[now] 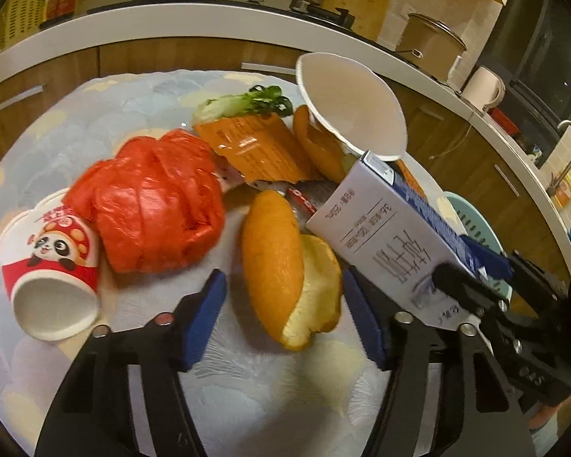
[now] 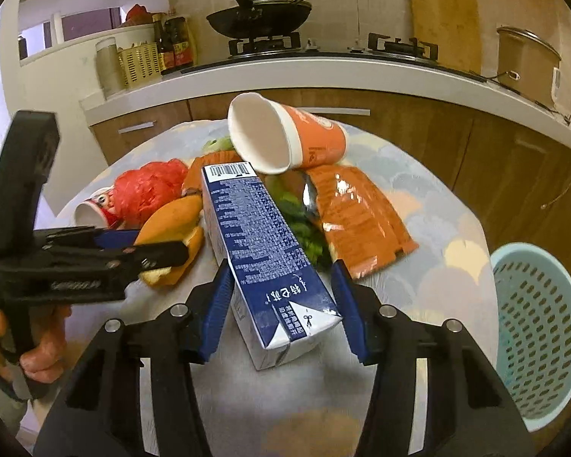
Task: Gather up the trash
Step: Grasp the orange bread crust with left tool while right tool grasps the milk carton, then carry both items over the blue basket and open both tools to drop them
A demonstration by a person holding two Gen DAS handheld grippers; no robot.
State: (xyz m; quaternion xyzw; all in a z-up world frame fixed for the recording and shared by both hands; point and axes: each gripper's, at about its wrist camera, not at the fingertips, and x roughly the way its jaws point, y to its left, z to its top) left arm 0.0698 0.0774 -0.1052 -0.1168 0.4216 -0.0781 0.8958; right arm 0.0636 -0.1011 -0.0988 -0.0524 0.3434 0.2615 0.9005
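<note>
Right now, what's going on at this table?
A person with a gripper in each hand is collecting trash off a table. The left gripper has its fingers on either side of an orange peel, not pressing it. The right gripper straddles a blue-and-white carton; one pad looks against it, the other stands clear. A red bag, two paper cups and wrappers lie nearby. A light-blue basket waits to the right.

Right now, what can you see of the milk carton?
The milk carton is a tall paperboard box, blue printed side up, white side with dark lettering, barcode at its far end. It lies tilted, far end propped on the trash pile under the orange paper cup. The right gripper straddles its near end; contact unclear.
</note>
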